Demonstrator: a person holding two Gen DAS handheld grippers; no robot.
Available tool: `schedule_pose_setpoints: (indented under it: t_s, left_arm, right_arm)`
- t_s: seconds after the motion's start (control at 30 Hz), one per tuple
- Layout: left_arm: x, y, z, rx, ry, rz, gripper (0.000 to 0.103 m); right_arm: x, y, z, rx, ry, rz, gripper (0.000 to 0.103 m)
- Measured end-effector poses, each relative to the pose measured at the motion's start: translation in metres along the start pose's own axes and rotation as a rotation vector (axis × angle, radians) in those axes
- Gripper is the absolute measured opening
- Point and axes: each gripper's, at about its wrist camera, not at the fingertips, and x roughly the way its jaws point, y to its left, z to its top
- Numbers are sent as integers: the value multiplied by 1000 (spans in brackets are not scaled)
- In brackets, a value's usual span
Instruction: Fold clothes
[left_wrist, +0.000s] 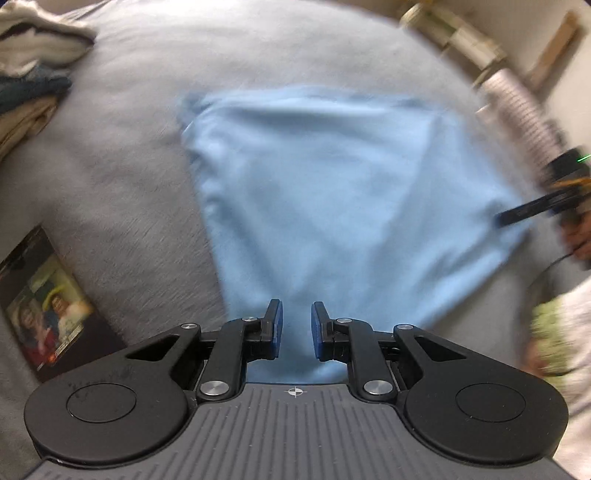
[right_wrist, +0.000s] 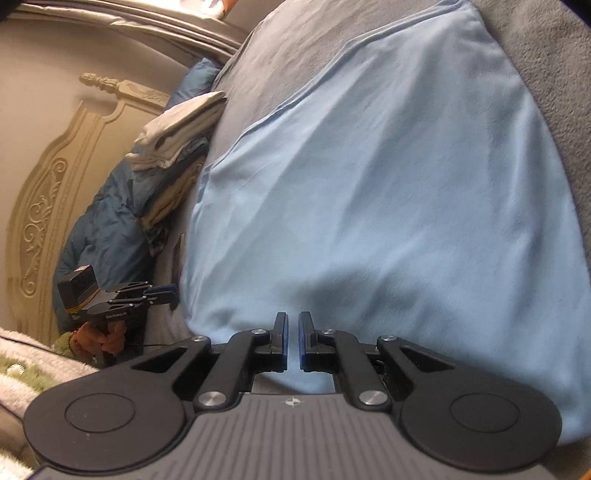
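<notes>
A light blue garment (left_wrist: 332, 192) lies folded flat on the grey bed cover (left_wrist: 122, 192); the left wrist view is motion-blurred. My left gripper (left_wrist: 296, 308) hovers over the garment's near edge, open, with nothing between its fingers. My right gripper (right_wrist: 293, 321) sits low over the blue garment (right_wrist: 369, 203), its jaws a narrow gap apart and empty. In the left wrist view the right gripper (left_wrist: 532, 210) reaches over the garment's right edge. The right wrist view shows the left gripper (right_wrist: 162, 293) beside the garment's left edge, held by a hand (right_wrist: 99, 336).
A stack of folded clothes (left_wrist: 29, 74) sits at the far left of the bed, also seen as the stack (right_wrist: 177, 140) by the carved headboard (right_wrist: 55, 184). A printed book (left_wrist: 44, 302) lies on the cover at left. A fluffy sleeve (left_wrist: 565, 325) is at right.
</notes>
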Motion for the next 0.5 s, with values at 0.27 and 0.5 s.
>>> schedule_pose_setpoints:
  t_s: [0.27, 0.5]
  left_arm:
    - [-17, 2, 6, -42, -42, -12, 16]
    - [19, 31, 23, -215, -11, 99, 21]
  right_arm:
    - [-13, -4, -4, 22, -52, -4, 6]
    - [-7, -3, 1, 20, -69, 10, 6]
